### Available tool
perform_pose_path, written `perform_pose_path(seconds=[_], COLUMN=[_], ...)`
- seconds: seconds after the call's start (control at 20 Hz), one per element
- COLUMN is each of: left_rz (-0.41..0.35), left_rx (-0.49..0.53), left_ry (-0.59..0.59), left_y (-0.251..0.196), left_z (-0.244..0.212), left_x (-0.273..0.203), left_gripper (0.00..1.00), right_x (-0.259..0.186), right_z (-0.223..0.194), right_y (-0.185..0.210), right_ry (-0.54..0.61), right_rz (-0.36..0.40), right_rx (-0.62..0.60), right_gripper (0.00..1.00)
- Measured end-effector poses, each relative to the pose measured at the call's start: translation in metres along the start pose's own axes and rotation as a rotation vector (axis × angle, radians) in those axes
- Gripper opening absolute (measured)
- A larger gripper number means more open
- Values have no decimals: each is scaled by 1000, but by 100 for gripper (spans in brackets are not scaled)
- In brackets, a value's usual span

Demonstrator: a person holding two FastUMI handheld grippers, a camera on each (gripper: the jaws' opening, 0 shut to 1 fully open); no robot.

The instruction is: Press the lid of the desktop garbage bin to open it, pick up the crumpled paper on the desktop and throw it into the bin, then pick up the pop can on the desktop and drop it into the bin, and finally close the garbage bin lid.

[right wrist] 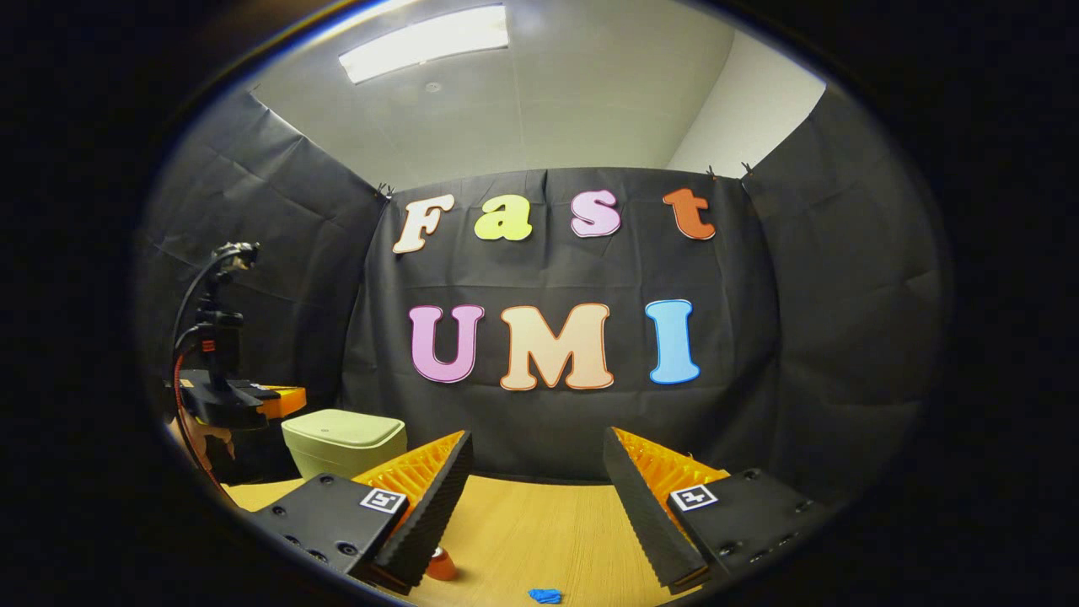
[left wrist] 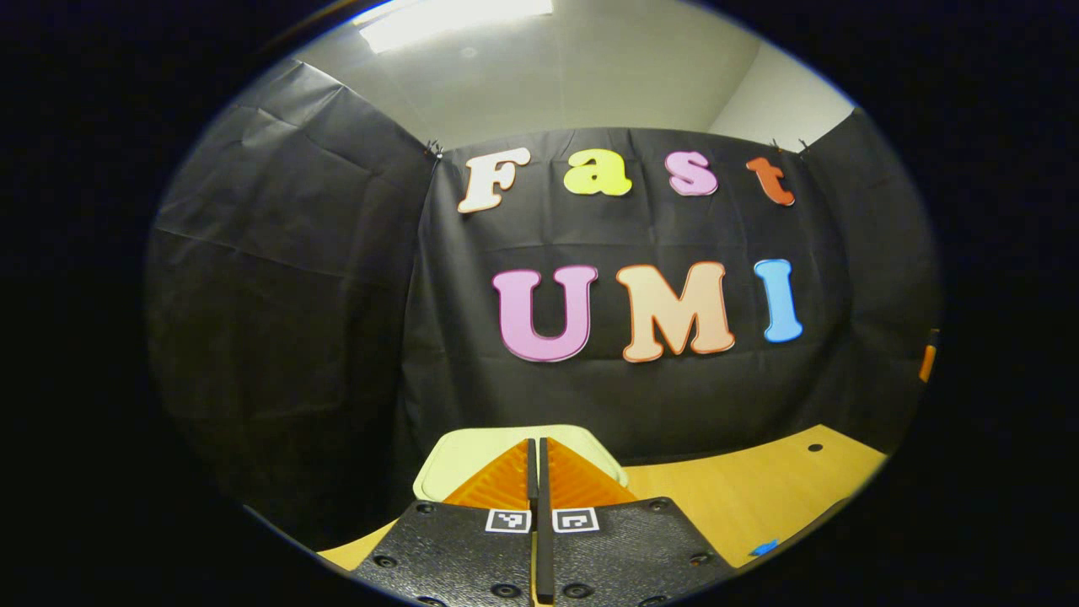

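Left gripper point(left wrist: 537, 472): fingers pressed together, nothing between them, tips low over the closed lid of the pale green garbage bin point(left wrist: 455, 464). Bin sits at the table's point(left wrist: 759, 497) near-left edge in the left gripper view, just beyond the tips. Whether the tips touch the lid: can't tell.

Right gripper point(right wrist: 537, 489): fingers spread wide, holding nothing, above the wooden table point(right wrist: 539, 531). Small orange-red item point(right wrist: 440, 563) on the tabletop beside its left finger, partly hidden; can't identify. Small blue scrap point(right wrist: 544, 595) on the table at the near edge.

Farther off in the right gripper view: bin point(right wrist: 346, 443) to the left, lid shut, w/ the left gripper point(right wrist: 232, 400) just beside it on its left. Black cloth wall point(right wrist: 801, 337) behind.
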State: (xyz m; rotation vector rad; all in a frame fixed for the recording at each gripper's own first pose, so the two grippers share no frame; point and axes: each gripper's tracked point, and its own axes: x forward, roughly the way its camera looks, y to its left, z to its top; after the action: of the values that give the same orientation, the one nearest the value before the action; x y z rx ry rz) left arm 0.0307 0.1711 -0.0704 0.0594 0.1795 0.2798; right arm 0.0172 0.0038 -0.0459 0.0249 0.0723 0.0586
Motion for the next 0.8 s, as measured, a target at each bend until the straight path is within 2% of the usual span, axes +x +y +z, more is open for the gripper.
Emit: perform_pose_path(seconds=[0.35,0.45,0.55,0.6,0.75,0.8], left_rz=[-5,-7,2,-16,2,1], left_rx=[-60,-72,-175,-153,80,108], left_ry=[158,109,58,44,31,7], left_y=[8,10,9,3,0,-3], left_z=[-66,-60,-58,-57,-67,-58], left_x=[43,48,46,43,41,37], left_gripper=[0,0,0,0,0,0], right_x=[-8,-9,-10,-9,-7,-5], right_z=[-19,-20,-21,-25,-38,-40], right_y=[-9,-13,-18,-20,-18,-18], right_ry=[56,58,64,71,113,124], right_rz=[-29,-41,-55,-61,-53,-49], right_rx=[15,13,14,17,48,66], right_gripper=[98,98,98,98,98,99])
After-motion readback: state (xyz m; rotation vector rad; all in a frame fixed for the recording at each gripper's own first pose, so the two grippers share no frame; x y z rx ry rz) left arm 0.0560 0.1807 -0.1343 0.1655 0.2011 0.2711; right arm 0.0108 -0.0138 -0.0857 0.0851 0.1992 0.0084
